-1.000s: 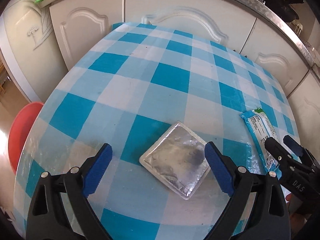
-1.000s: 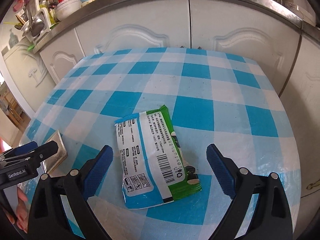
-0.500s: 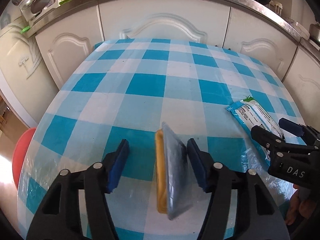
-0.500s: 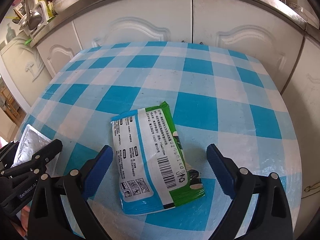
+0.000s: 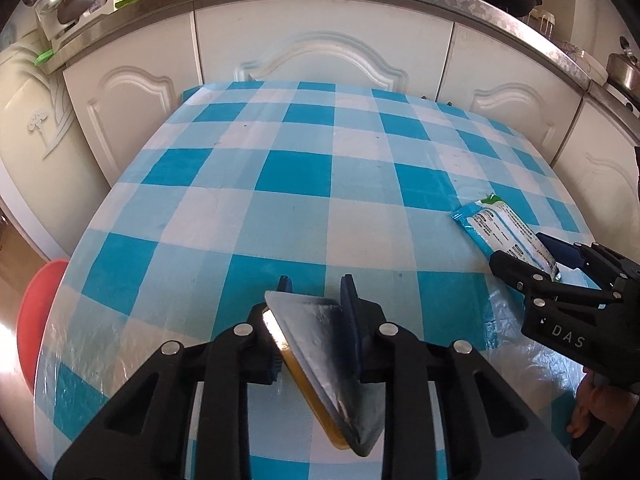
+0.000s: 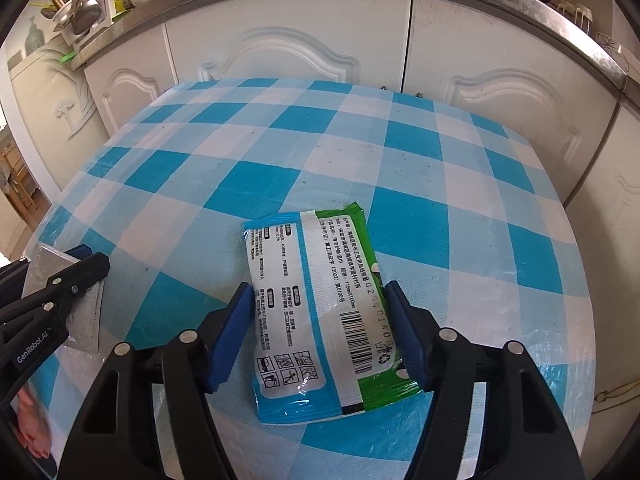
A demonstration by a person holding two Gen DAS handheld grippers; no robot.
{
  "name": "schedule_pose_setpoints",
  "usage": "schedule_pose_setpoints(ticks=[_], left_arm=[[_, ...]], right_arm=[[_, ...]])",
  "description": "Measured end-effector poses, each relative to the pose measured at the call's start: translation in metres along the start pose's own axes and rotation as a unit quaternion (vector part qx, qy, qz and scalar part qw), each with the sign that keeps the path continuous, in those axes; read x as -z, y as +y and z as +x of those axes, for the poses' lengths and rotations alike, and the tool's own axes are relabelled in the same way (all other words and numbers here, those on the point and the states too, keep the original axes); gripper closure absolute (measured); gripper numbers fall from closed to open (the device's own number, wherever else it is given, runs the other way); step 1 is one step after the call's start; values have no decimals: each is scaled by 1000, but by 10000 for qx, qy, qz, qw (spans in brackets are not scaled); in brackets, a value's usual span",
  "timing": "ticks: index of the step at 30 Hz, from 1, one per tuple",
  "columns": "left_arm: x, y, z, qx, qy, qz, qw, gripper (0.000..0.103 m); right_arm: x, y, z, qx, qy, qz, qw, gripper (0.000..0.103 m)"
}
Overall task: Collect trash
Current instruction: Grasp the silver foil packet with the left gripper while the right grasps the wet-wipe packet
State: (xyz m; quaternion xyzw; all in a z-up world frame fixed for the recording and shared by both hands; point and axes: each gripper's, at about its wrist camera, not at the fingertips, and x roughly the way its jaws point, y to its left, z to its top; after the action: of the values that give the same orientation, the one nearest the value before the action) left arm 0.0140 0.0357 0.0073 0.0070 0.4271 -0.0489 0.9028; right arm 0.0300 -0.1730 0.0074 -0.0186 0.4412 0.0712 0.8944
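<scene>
Presently: left claw (image 5: 316, 300) closing, clamped on foil packet (image 5: 332, 364), tilted on edge; right claw (image 6: 322, 332) closing around wipes pack (image 6: 316, 300) on table (image 6: 320, 152).

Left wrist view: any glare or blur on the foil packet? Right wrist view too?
Left wrist view: foil packet sharp, a bright glint on its left edge, sheen on the tablecloth. Right wrist view: wet-wipe pack sharp, print legible, small highlights on its wrap; fisheye bends the cabinets.
</scene>
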Motion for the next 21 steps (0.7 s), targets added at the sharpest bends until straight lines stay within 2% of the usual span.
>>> schedule_pose_setpoints(ticks=[5, 7, 8, 9, 12, 14, 21], left_arm=[[2, 6, -4, 96, 2, 50, 9999, 77], [3, 9, -6, 245, 10, 136, 9996, 75], [3, 10, -7, 279, 32, 173, 9995, 68], [4, 12, -9, 307, 33, 194, 9993, 53], [9, 15, -15, 473, 6, 402, 9981, 32], [15, 15, -18, 443, 13, 655, 9969, 25], [22, 17, -21, 379, 43, 801, 9961, 20]], right_arm=[[0, -5, -1, -87, -41, 114, 9999, 43], [0, -9, -2, -166, -67, 216, 9996, 46], [0, -11, -3, -199, -79, 262, 9994, 46], [0, -12, -3, -222, -88, 298, 9993, 47], [1, -14, -5, -292, -116, 388, 9988, 47], [1, -15, -5, -343, -127, 435, 9984, 47], [3, -13, -7, -390, -139, 432, 9982, 48]])
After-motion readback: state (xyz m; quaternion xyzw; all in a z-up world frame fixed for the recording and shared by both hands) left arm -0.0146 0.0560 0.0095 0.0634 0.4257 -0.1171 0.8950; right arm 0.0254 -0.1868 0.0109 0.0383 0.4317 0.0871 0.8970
